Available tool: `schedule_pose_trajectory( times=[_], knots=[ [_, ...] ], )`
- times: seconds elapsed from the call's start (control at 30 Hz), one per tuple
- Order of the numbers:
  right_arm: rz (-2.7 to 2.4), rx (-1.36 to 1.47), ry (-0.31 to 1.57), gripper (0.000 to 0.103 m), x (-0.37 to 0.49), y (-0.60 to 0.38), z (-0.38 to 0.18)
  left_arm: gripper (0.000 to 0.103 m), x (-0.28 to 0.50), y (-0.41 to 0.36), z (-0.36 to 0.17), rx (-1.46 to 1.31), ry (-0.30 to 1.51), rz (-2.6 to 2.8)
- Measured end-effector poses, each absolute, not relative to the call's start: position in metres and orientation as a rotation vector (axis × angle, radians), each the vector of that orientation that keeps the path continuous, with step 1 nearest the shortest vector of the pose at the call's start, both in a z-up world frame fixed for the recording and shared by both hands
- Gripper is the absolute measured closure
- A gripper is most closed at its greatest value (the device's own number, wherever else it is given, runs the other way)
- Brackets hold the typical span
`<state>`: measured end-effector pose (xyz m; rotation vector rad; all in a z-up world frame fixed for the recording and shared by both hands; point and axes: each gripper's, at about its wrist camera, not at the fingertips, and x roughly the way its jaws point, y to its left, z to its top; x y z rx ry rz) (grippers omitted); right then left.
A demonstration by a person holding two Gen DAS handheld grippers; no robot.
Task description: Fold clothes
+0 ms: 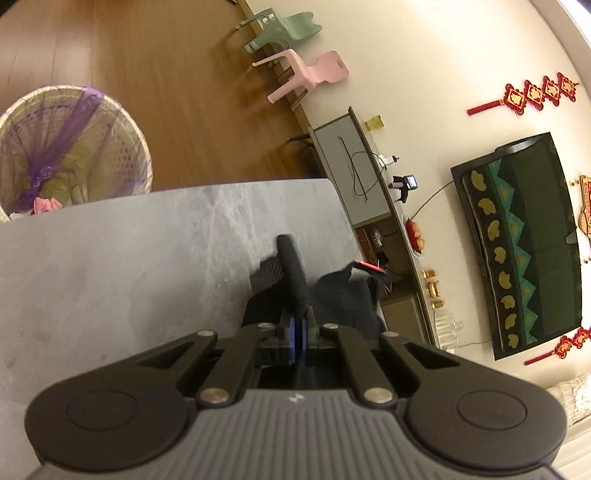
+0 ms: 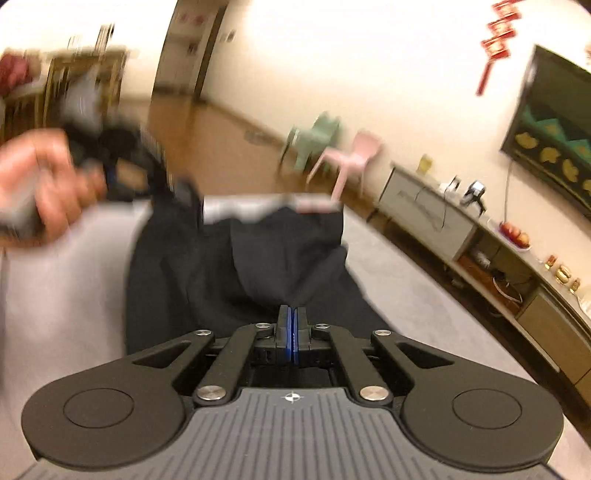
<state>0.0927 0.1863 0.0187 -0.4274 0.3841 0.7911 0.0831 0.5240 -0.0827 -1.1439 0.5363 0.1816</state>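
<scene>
Between the pressed-together jaws of the left gripper (image 1: 297, 325) a fold of the black garment (image 1: 332, 295) is pinched, lifted over the grey table (image 1: 110, 258). The right gripper (image 2: 291, 325) is clamped on the same cloth, which stretches away toward a blurred hand (image 2: 40, 184); a basket (image 1: 74, 147) stands on the floor beyond.

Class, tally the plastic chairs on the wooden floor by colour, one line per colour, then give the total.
Pale green moulded plastic chair: 1
Pink moulded plastic chair: 1
Total: 2
</scene>
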Motion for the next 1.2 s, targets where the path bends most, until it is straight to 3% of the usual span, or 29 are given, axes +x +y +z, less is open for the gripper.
schedule_pose_trajectory(
  times=[0.2,0.23,0.27,0.33,0.4,0.53,0.77,0.83,0.87,1.0,1.07,1.13,1.2],
  knots=[
    [0.844,-0.559,0.568,0.103,0.079,0.189,-0.019,0.099,0.085,0.525,-0.096,-1.206,0.592,0.19],
    [0.825,-0.589,0.59,0.098,0.083,0.191,-0.028,0.099,0.083,0.525,-0.096,-1.207,0.59,0.191],
    [0.832,-0.561,0.568,0.093,0.084,0.192,-0.02,0.099,0.081,0.525,-0.095,-1.204,0.586,0.195],
    [0.864,-0.473,0.5,0.048,0.085,0.2,0.006,0.099,0.077,0.529,-0.093,-1.211,0.575,0.219],
    [0.903,-0.436,0.451,0.03,0.093,0.226,0.025,0.099,0.073,0.534,-0.096,-1.236,0.573,0.247],
    [0.92,-0.502,0.551,0.029,0.145,0.292,0.003,0.099,0.069,0.541,-0.102,-1.266,0.582,0.277],
    [0.933,-0.511,0.824,0.031,0.234,0.371,-0.068,0.099,0.072,0.549,-0.106,-1.27,0.597,0.267],
    [0.955,-0.463,0.85,0.061,0.235,0.371,-0.066,0.099,0.074,0.55,-0.107,-1.27,0.598,0.261],
    [0.961,-0.472,0.846,0.064,0.233,0.371,-0.065,0.099,0.075,0.55,-0.107,-1.274,0.598,0.26],
    [0.956,-0.529,0.797,0.093,0.225,0.37,-0.06,0.099,0.077,0.549,-0.106,-1.278,0.595,0.244],
    [0.935,-0.506,0.746,0.095,0.221,0.362,-0.05,0.099,0.074,0.549,-0.104,-1.274,0.584,0.237],
    [0.93,-0.46,0.697,0.103,0.213,0.356,-0.034,0.099,0.073,0.548,-0.102,-1.277,0.568,0.22],
    [0.935,-0.436,0.644,0.103,0.2,0.351,-0.021,0.099,0.072,0.547,-0.1,-1.288,0.552,0.193]
  ],
)
